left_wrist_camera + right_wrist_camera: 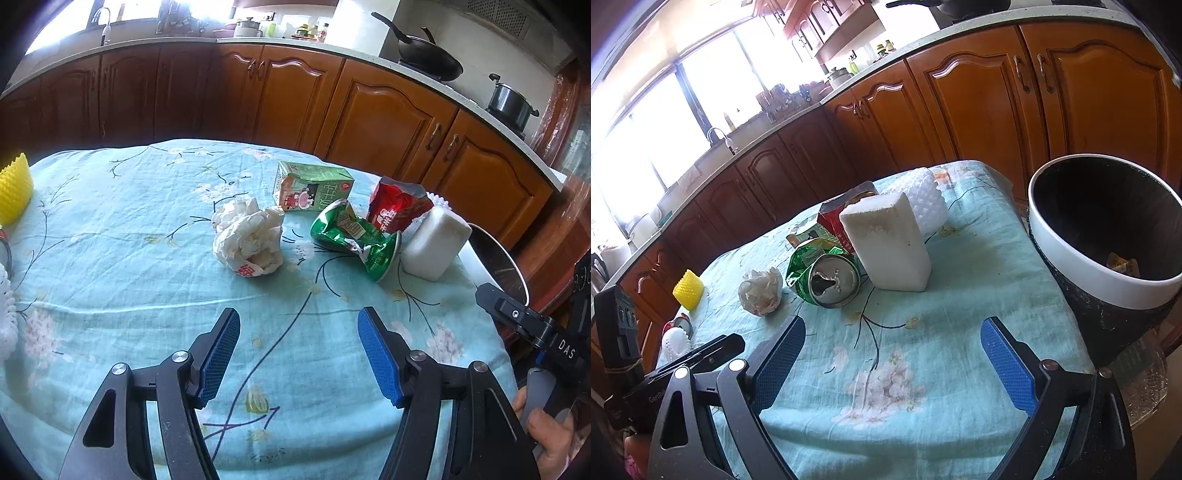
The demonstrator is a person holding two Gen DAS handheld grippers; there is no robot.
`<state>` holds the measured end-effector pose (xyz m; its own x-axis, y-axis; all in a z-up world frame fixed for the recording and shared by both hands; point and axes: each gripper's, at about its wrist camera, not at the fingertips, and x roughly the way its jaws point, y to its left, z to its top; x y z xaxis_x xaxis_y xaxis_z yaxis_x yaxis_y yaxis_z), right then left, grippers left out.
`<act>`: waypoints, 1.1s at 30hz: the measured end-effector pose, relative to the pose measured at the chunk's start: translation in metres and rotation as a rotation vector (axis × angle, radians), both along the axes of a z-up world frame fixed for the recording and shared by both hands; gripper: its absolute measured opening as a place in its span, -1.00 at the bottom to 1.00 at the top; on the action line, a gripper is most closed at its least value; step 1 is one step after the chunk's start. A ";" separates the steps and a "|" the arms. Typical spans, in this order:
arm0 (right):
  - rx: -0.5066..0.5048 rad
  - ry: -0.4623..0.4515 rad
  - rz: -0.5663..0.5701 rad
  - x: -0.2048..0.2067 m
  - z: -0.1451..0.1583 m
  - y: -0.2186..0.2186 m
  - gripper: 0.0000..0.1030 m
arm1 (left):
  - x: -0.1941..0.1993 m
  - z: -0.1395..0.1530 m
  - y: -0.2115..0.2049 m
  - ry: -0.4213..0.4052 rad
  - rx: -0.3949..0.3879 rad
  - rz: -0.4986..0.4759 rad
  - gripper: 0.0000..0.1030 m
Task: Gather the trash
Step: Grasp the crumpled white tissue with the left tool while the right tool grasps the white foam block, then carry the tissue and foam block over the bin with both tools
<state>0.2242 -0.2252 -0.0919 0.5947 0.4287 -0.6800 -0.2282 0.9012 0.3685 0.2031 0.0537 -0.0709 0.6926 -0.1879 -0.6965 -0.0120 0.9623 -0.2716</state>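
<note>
On the light blue floral tablecloth lie a crumpled white paper wad, a green milk carton, a crushed green can, a torn red packet and a white foam block. My left gripper is open and empty, short of the wad and can. In the right wrist view the can, wad and foam block lie ahead. My right gripper is open and empty. A black bin with a white rim stands at the right table edge.
A yellow spiky foam sleeve and a white one sit on the table, with a small red item at the left. Wooden kitchen cabinets stand beyond the table's far edge. The right gripper's body shows in the left wrist view.
</note>
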 end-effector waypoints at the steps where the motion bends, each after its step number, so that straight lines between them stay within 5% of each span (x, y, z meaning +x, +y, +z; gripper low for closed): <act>1: -0.002 -0.002 0.003 0.003 0.000 0.002 0.88 | 0.003 0.000 0.001 0.000 0.002 0.003 0.29; 14: -0.072 -0.008 0.019 0.058 -0.008 0.029 0.81 | 0.066 -0.007 0.021 0.004 0.030 0.054 0.34; 18: -0.082 0.018 0.017 0.069 -0.016 0.032 0.50 | 0.085 -0.017 0.020 0.021 0.033 0.048 0.30; 21: -0.079 0.044 0.010 0.071 -0.023 0.029 0.09 | 0.092 -0.026 0.016 0.043 0.038 0.028 -0.17; 23: -0.065 0.035 0.008 0.066 -0.022 0.025 0.07 | 0.092 -0.027 0.014 0.040 0.037 0.017 -0.43; 33: -0.031 0.000 0.002 0.033 -0.005 0.007 0.04 | 0.054 -0.007 -0.003 -0.021 0.004 -0.053 -0.52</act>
